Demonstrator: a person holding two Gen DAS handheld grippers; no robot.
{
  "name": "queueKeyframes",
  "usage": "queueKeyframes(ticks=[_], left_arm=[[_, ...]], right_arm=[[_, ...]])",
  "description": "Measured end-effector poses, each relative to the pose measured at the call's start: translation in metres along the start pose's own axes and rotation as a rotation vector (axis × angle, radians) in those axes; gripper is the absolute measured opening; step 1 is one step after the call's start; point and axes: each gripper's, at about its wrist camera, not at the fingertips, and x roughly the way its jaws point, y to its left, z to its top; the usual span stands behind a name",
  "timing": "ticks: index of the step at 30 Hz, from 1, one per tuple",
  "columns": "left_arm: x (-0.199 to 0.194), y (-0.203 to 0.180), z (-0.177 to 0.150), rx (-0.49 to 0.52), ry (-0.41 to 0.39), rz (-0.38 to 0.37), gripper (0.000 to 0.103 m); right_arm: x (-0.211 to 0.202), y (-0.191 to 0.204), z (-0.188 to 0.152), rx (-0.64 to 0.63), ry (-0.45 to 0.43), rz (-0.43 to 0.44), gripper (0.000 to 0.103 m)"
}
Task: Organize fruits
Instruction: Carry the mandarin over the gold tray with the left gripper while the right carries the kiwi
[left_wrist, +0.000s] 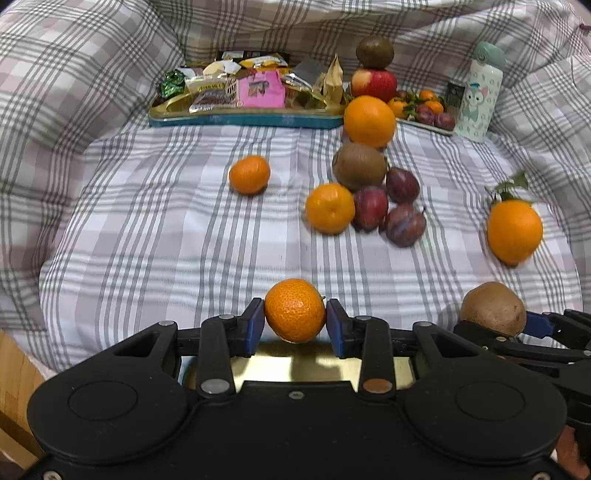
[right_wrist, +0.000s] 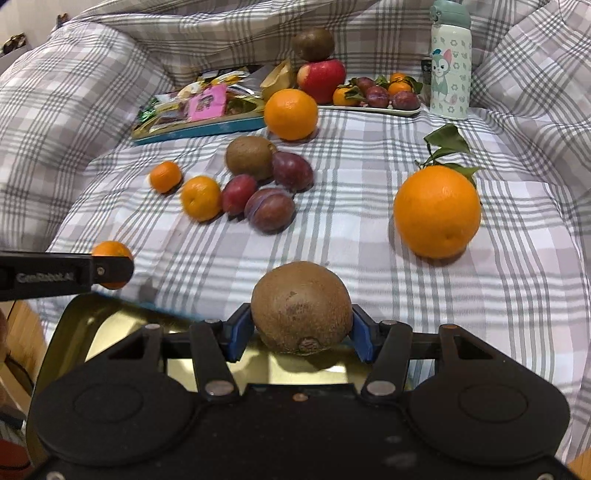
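At the bottom centre of the left wrist view, a small mandarin (left_wrist: 294, 310) sits clamped between the blue pads of the left tool (left_wrist: 295, 325), pinched at its two sides and held clear of the bedding. Directly beneath it, lower in the frame, shows the gold inside of a tin (left_wrist: 295, 365), so the fruit lies straight above the place where, by my reading, it is to be dropped; a plain release would do, no reach needed.

Bottom centre of the right wrist view gives the same picture with a kiwi (right_wrist: 301, 308): the right tool (right_wrist: 301, 328) is closed on it, stem scar facing the camera, long axis running roughly across the jaws. The gold tin (right_wrist: 110, 325) lies under it and spreads to the lower left, so both tools hang side by side over one container, the left tool nearer the tin's far rim.

Further up the frame, loose fruit waits on the plaid bed cover (right_wrist: 351, 240): a leafy orange (right_wrist: 437, 212) at right, plums (right_wrist: 269, 208) and a second kiwi (right_wrist: 251, 157) mid-frame. At top right stands a bottle (right_wrist: 450, 62) with a cartoon cat. The only legible writing is on the left tool's arm at the left edge, which seems to read "GenRobot.AI", though it is blurred.
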Motion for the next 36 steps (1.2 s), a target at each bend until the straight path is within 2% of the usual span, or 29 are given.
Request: queueKeyframes(ticks=[9,17,36], left_arm=[[-0.01,-0.007,-0.023,0.018,0.004,0.024,0.045],[-0.007,-0.006,-0.043,0.0,0.055,0.03,0.045],[0.001,-0.007,-0.052,0.028,0.077,0.054,0.045]], right_arm=[[-0.014,0.015,-0.029,-0.048,0.04,0.03,0.058],[-0.014,0.015,-0.046,-0.04,0.08,0.012,0.058],[-0.005,0.009,-0.049,-0.025,0.108,-0.027,0.058]])
